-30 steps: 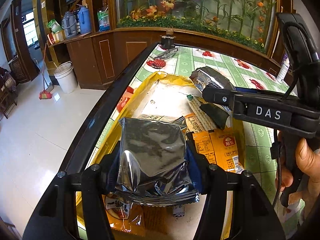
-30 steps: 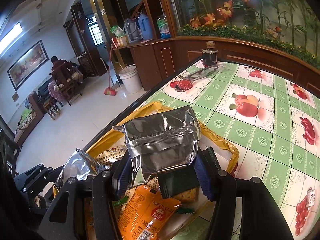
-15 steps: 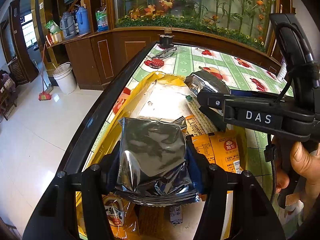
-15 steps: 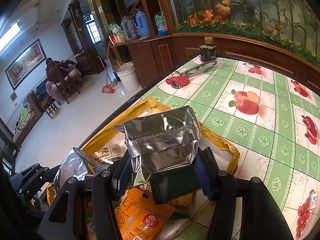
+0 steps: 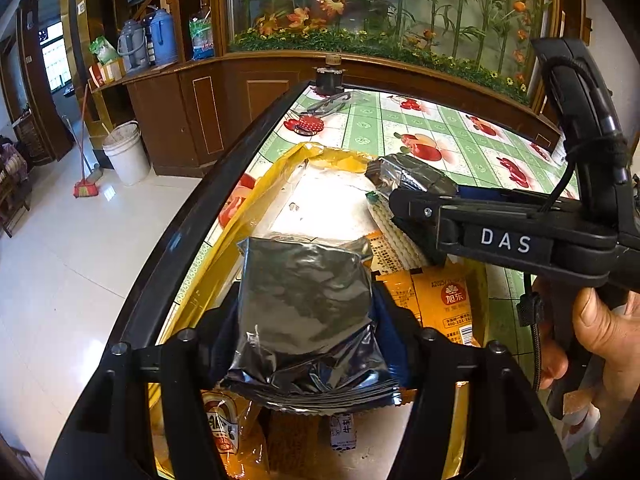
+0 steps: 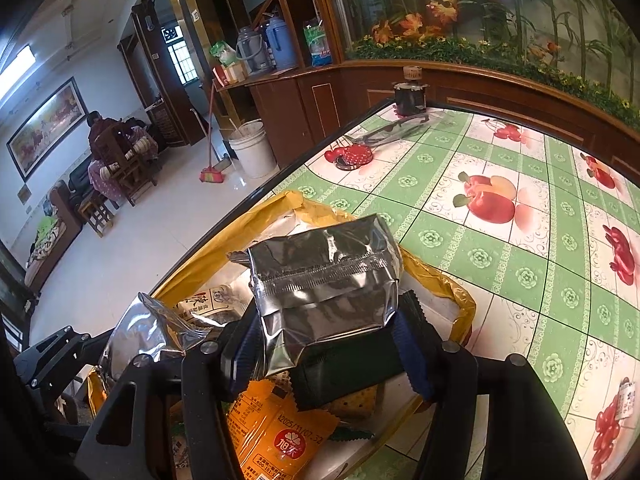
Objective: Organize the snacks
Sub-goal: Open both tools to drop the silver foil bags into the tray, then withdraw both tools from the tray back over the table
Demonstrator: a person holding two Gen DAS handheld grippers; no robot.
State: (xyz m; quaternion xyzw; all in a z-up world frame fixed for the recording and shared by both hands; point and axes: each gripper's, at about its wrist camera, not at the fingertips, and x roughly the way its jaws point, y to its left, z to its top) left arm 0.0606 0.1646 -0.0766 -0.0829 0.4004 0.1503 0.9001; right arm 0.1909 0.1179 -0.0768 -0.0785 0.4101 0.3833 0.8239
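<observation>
My left gripper [image 5: 306,312] holds a crumpled silver foil pack [image 5: 308,304] between its blue pads, just above the open yellow bag [image 5: 280,168]. Its jaws are opening, with the pack still between the pads. My right gripper [image 6: 328,344] has a second silver foil pack [image 6: 324,280] between its pads over the same bag [image 6: 440,276]. Its jaws are opening too. An orange snack packet [image 6: 280,440] and a dark green packet [image 6: 352,364] lie in the bag beneath. In the left wrist view the right gripper [image 5: 404,208] reaches in from the right, held by a hand [image 5: 600,332].
The bag lies at the left edge of a table with a green fruit-print cloth [image 6: 500,280]. A dark jar [image 5: 329,80], clear tongs [image 6: 392,132] and a red dotted lid [image 6: 354,156] sit at the far end. Left of the table are floor, a white bucket [image 5: 126,152] and a seated person [image 6: 104,136].
In the left wrist view the right gripper and its pack have edged slightly to the left. Both foil packs stay between their pads.
</observation>
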